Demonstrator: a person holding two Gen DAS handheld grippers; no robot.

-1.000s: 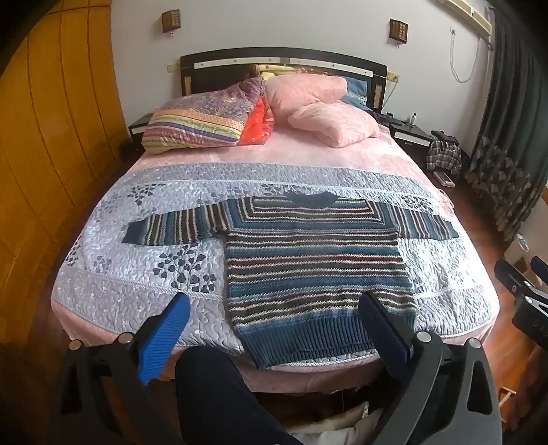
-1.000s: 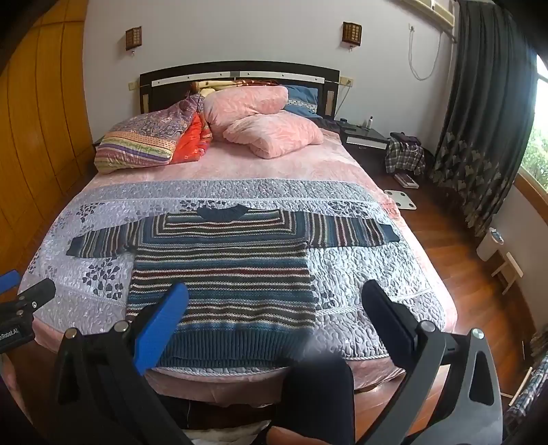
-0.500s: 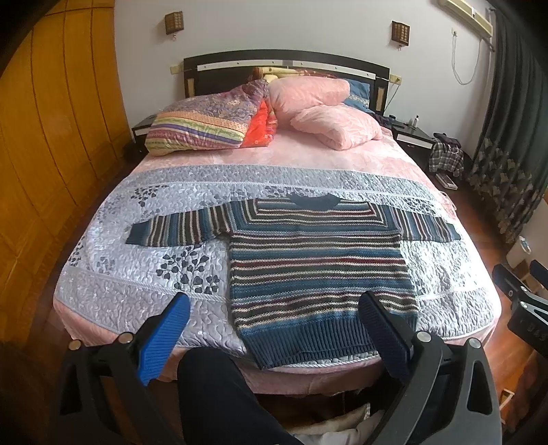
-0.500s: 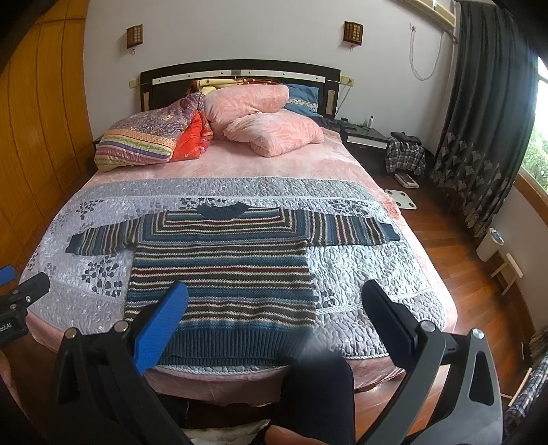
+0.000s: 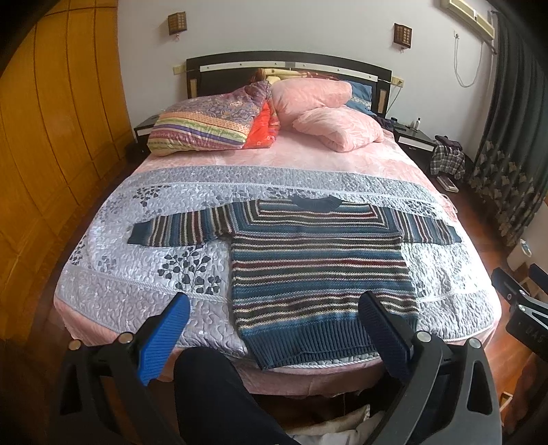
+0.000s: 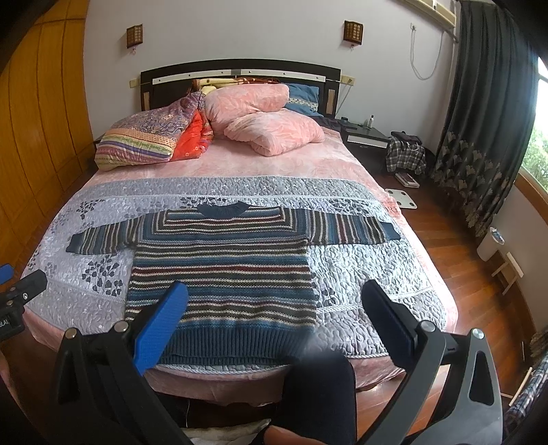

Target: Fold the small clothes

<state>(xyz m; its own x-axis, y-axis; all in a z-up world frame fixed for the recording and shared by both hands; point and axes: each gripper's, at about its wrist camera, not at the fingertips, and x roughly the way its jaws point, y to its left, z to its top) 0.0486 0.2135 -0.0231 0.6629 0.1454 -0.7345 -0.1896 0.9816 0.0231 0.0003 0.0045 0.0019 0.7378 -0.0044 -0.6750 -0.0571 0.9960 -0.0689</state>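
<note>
From the left wrist view, the left tongs (image 5: 274,308) stand wide apart with nothing between them, held off the foot of the bed (image 5: 102,328). Straight ahead of them, a striped sweater (image 5: 318,270) lies flat on a grey quilt (image 5: 137,274), sleeves spread out to both sides, neck at the far end and hem at the near edge of the mattress. The right fingertip overlaps the sweater's hem in the picture; whether it touches cannot be told. A dark trouser leg (image 5: 219,397) rises between the fingers, below the mattress edge. Far beyond the sweater, a striped pillow (image 5: 205,126) and two pink pillows (image 5: 328,113) rest against a dark headboard (image 5: 287,63). A wooden wardrobe (image 5: 51,137) stands to the left, dark curtains (image 5: 513,137) to the right, with a checked cloth (image 5: 447,161) on the floor near a nightstand (image 5: 411,138). Part of the other tool shows at the right edge.

From the right wrist view, the right tongs (image 6: 274,308) are also spread wide and hold nothing. The sweater (image 6: 222,270) lies ahead and a little to the left, and the blue left finger (image 6: 161,325) overlaps its lower part in the picture. A trouser leg (image 6: 318,393) sits between the fingers. To the right runs a wooden floor (image 6: 462,260) with a white scale (image 6: 400,198) on it, curtains (image 6: 479,119) and a window (image 6: 539,137) beyond. The pillows (image 6: 267,119) and headboard (image 6: 239,73) lie far ahead, before a white wall (image 6: 239,30) bearing two small lamps (image 6: 134,36).
</note>
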